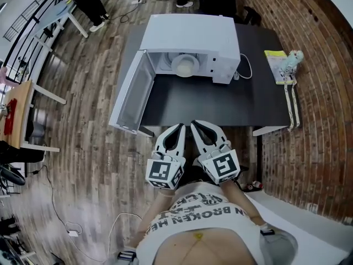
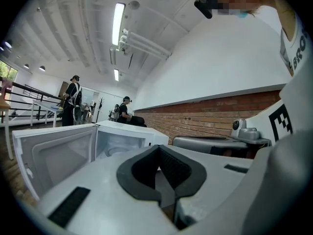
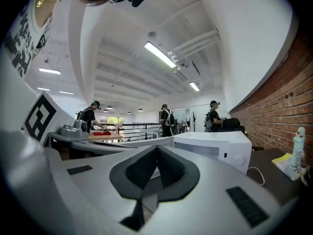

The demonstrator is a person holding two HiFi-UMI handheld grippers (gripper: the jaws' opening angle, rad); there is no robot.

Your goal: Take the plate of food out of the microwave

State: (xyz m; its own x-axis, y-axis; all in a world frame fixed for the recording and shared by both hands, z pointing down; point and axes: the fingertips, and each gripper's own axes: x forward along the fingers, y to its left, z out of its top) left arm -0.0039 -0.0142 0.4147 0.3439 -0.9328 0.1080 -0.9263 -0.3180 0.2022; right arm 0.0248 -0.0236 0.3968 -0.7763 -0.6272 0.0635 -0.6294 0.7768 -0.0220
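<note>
A white microwave (image 1: 190, 37) stands on a dark table (image 1: 209, 101), its door (image 1: 132, 93) swung open to the left. Inside it sits a white plate of food (image 1: 185, 65). My left gripper (image 1: 180, 128) and right gripper (image 1: 194, 125) are side by side at the table's near edge, close to my body, both shut with nothing in them and well short of the microwave. The left gripper view shows the open door (image 2: 54, 155) and the cavity (image 2: 120, 143) beyond my left gripper (image 2: 159, 148). The right gripper view has the microwave's side (image 3: 212, 148) past my right gripper (image 3: 156, 148).
A yellow booklet and a small skeleton figure (image 1: 289, 70) lie at the table's right end by a brick wall. A power cord (image 1: 245, 70) trails right of the microwave. A wooden table (image 1: 16, 115) stands at left. People stand further back in the room.
</note>
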